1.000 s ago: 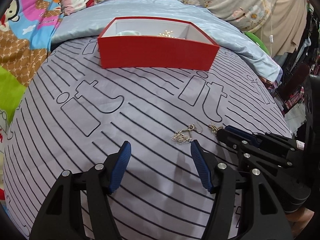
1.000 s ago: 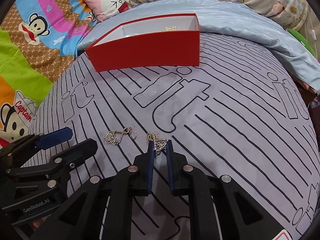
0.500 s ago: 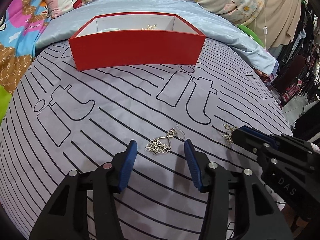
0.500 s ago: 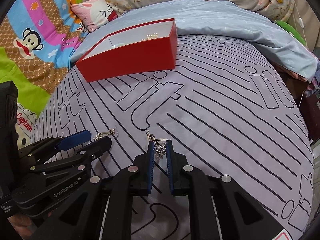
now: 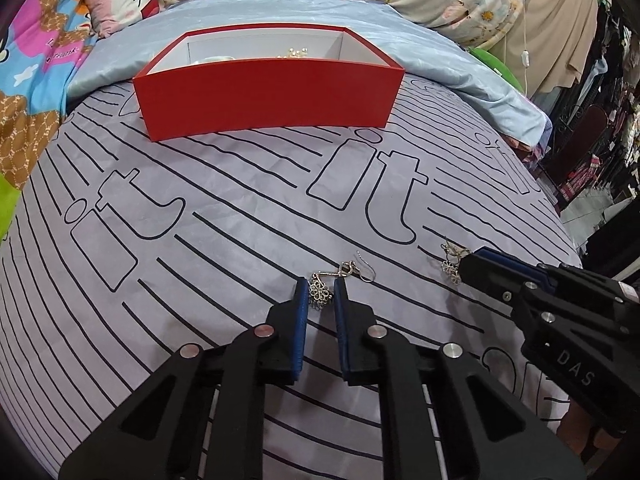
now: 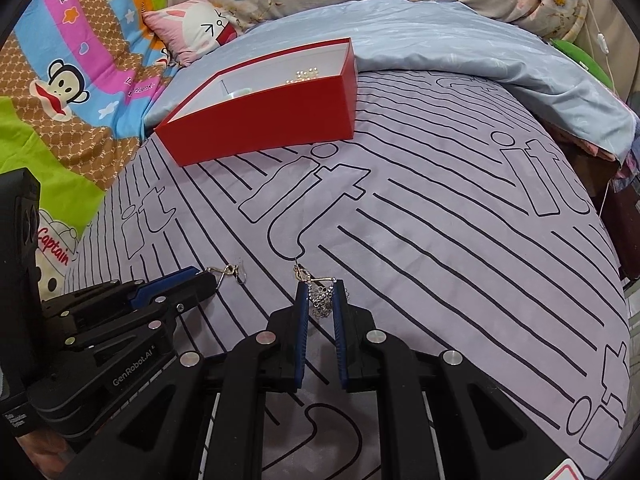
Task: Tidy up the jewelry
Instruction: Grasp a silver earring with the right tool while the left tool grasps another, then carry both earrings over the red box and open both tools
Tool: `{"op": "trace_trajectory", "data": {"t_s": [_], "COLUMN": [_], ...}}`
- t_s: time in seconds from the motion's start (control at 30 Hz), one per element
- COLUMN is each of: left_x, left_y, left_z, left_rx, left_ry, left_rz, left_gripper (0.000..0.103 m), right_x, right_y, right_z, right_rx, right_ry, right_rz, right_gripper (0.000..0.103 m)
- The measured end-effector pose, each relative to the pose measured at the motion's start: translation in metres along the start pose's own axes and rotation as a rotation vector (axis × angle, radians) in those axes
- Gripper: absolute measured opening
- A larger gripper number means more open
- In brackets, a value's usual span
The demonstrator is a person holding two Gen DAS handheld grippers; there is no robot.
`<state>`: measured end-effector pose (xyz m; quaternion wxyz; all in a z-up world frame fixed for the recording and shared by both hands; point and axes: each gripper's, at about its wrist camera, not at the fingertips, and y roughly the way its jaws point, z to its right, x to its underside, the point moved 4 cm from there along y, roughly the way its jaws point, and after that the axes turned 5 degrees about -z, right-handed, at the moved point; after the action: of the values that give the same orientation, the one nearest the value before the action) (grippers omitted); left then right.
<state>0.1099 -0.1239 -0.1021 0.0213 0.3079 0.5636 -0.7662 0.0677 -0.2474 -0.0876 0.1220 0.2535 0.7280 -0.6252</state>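
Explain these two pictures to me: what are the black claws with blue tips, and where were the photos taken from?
There is no robot here. A person holds a hand tool in each hand, and each tool carries a camera looking forward along its two blue-padded fingers.

In the left tool's picture, the left gripper has closed on a silver flower earring lying on the striped grey bedsheet. The right tool shows at the side.

In the right tool's picture, the right gripper pinches a second earring.

Behind stands an open red box with some jewelry already inside, probably where the earrings go.
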Motion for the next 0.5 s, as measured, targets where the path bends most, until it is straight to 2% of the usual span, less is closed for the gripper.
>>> {"op": "trace_trajectory", "data": {"t_s": [0.5], "left_x": [-0.006], "left_y": [-0.023], "left_z": [-0.01], "left_rx": [0.029], "left_ry": [-0.036], "left_rz": [0.033], "left_gripper": [0.009], "right_x": [-0.004], "right_y": [-0.013], "right_z": [-0.011], "right_rx": [-0.018], "right_ry": [-0.018], "right_rz": [0.026], "right_gripper": [0.011]}}
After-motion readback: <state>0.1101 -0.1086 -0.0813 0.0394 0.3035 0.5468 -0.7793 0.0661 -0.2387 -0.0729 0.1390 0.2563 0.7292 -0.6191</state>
